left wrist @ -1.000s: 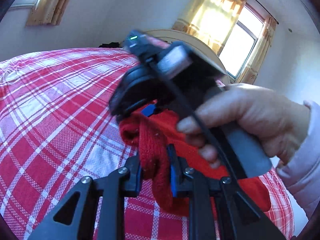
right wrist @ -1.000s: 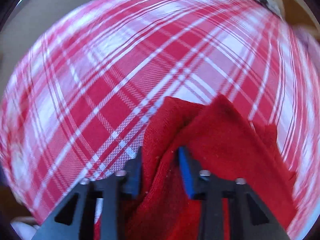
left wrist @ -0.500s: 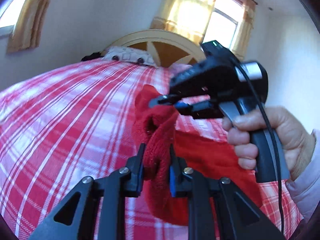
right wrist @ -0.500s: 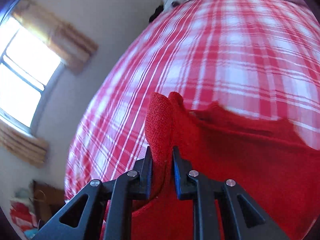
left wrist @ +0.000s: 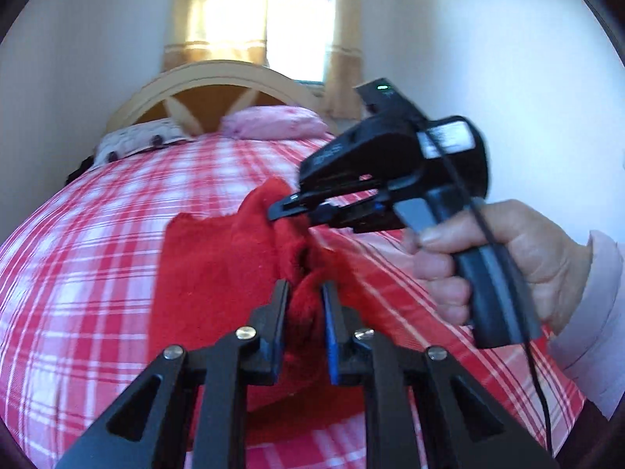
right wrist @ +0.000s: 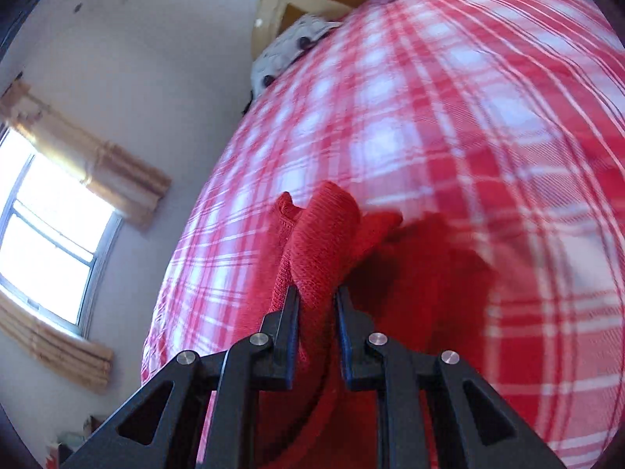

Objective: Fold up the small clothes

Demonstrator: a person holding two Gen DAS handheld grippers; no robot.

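A red-and-white plaid bedspread (left wrist: 97, 273) covers the bed, where the red knit garment (left wrist: 211, 273) now drapes lower than half a second ago. The right hand (left wrist: 508, 265) holds its handle level; right gripper (right wrist: 317, 293) and left gripper (left wrist: 305, 289) each pinch a bunched fold.

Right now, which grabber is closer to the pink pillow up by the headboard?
Right. The right gripper pinches the red knit garment farther up the bed, toward the pink pillow. The left gripper clamps the same garment lower down, farther from it.
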